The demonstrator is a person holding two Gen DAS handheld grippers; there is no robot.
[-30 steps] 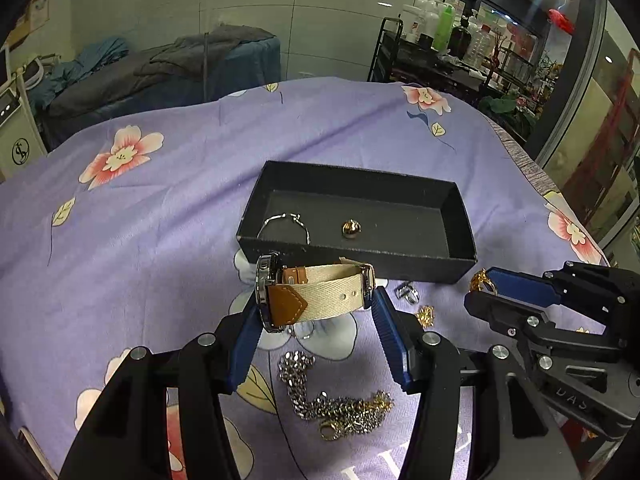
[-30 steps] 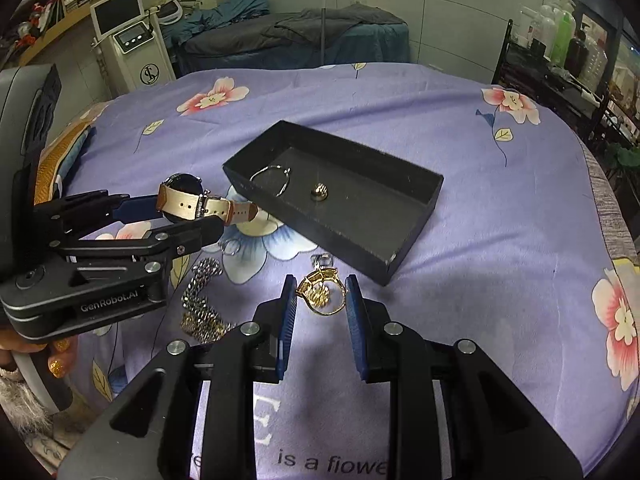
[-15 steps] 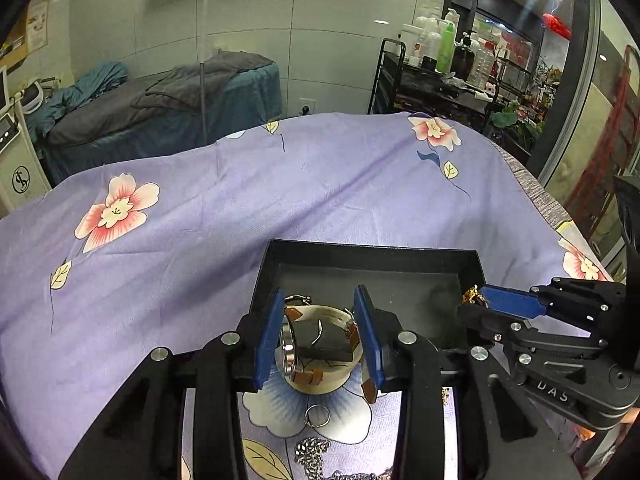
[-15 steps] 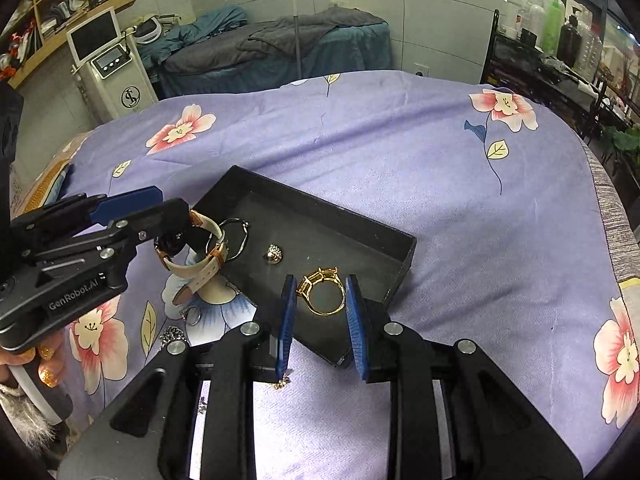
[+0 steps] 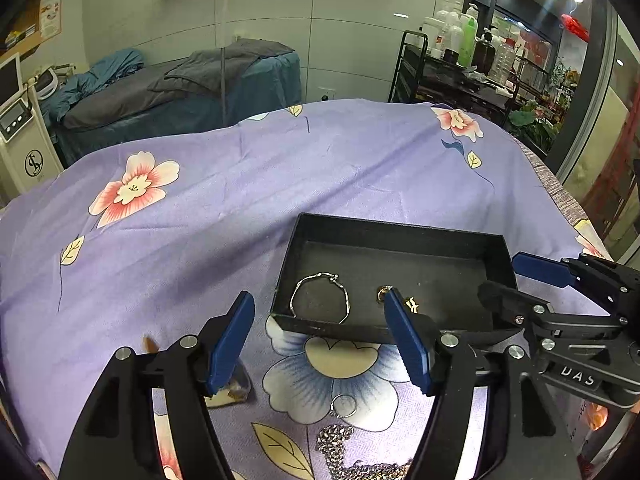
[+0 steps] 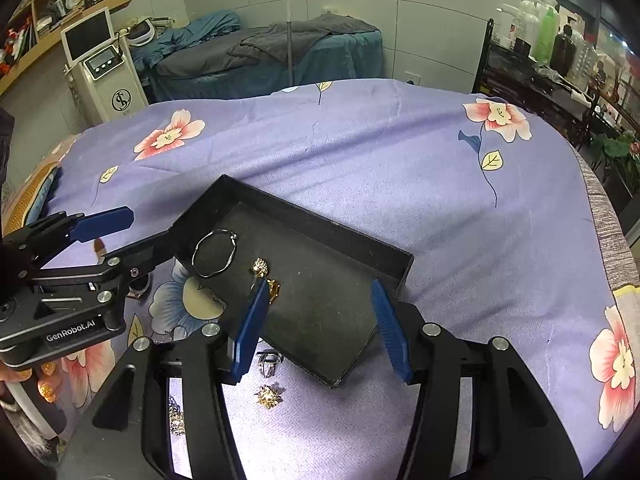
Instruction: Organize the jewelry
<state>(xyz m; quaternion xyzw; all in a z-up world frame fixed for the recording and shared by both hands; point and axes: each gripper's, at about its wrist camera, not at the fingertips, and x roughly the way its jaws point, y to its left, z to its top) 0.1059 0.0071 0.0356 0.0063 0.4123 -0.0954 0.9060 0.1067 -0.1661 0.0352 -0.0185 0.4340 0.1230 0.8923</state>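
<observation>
- The black tray (image 6: 394, 262) lies on the purple flowered cloth (image 6: 360, 152). In it I see a thin silver bangle (image 6: 214, 255) near its left end, a small gold stud (image 6: 259, 267) beside that, and a gold ring (image 6: 273, 287) half hidden behind my right pad.
- Loose pieces wait on the cloth at the tray's near edge: a silver ring (image 6: 267, 364), a gold cluster earring (image 6: 269, 395), a thin silver hoop (image 5: 343, 406) and a heavy chain (image 5: 360, 460).
- My left gripper (image 5: 318, 340) is spread wide and holds nothing. My right gripper (image 6: 320, 328) is likewise wide and empty, hanging over the tray's near corner.
- I judge the small pieces light, hard and slippery. The rings may roll or flick out of the pads, so I would pinch each across its band. The earring looks delicate, so a soft squeeze.
- The chain is limp. I would take it at one bunched spot and expect it to trail.
- A brown-and-cream object (image 5: 234, 386) lies beside my left pad, mostly hidden; I cannot tell what it is.
- The tray's wall stands between the loose pieces and its floor, and the two grippers sit near each other, so they could clash.
</observation>
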